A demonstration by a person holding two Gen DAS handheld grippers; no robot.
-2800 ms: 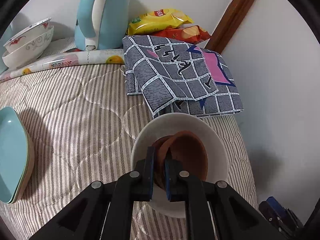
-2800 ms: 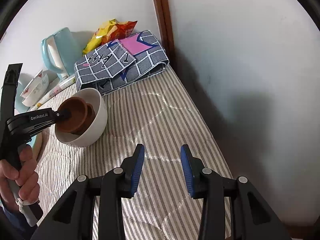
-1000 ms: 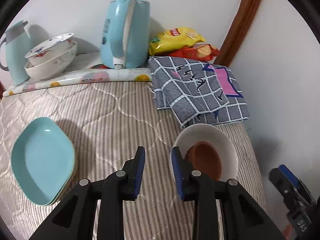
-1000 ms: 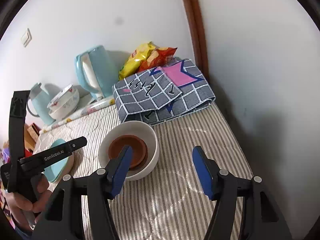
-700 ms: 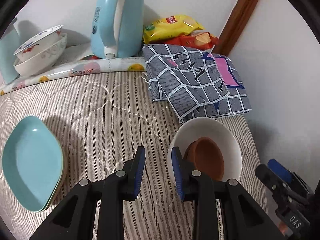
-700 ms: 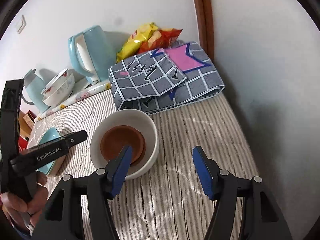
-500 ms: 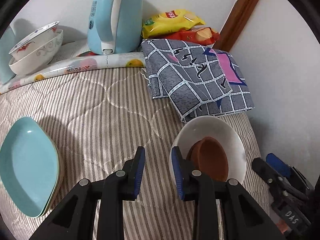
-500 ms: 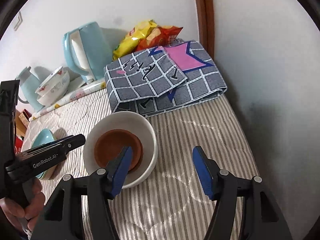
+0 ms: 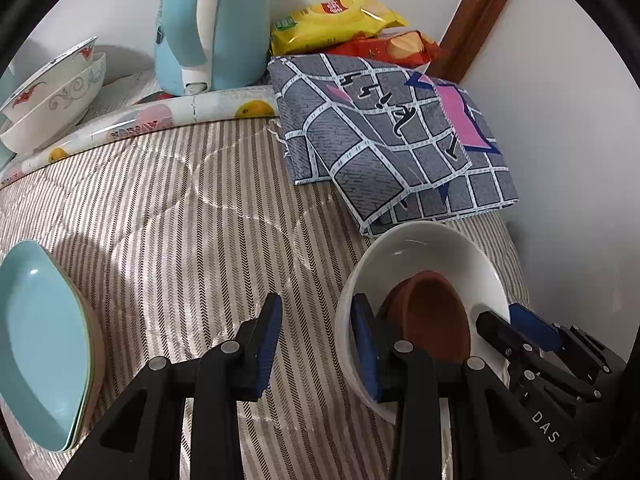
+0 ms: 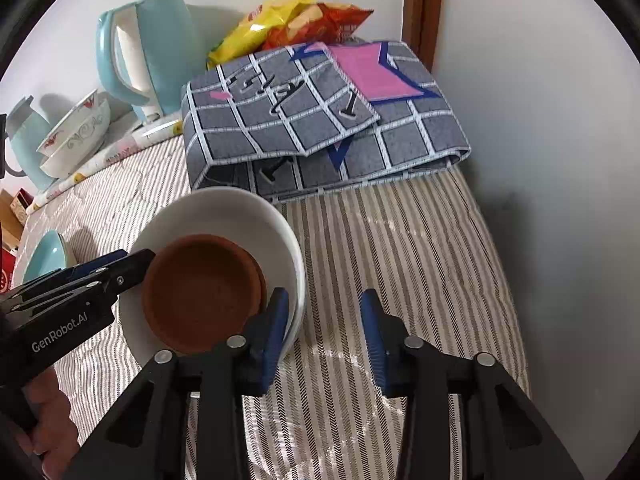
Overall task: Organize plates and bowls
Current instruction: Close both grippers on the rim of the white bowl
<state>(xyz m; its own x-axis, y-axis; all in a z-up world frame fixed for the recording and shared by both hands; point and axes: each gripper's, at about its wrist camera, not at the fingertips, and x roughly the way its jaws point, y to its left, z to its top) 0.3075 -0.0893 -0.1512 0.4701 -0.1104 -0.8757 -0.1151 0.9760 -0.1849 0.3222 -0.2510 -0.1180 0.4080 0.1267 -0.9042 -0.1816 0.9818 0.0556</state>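
A white bowl sits on the striped quilt with two nested brown bowls inside it. My left gripper straddles the bowl's left rim, one finger inside and one outside. Its jaws are opening and the pads stand off the rim. My right gripper straddles the opposite rim, its left finger inside the bowl. Its jaws are closing, with a gap still beside the rim. Each gripper shows in the other's view, the right gripper and the left gripper.
Stacked teal plates lie at the left. Two patterned bowls, a blue kettle, snack bags and a folded checked cloth line the back. A wall bounds the right side.
The left gripper let go of a brown bowl inside the white bowl. Both grippers have since sunk onto the white bowl's rim; the right jaws narrowed and the left widened a little.
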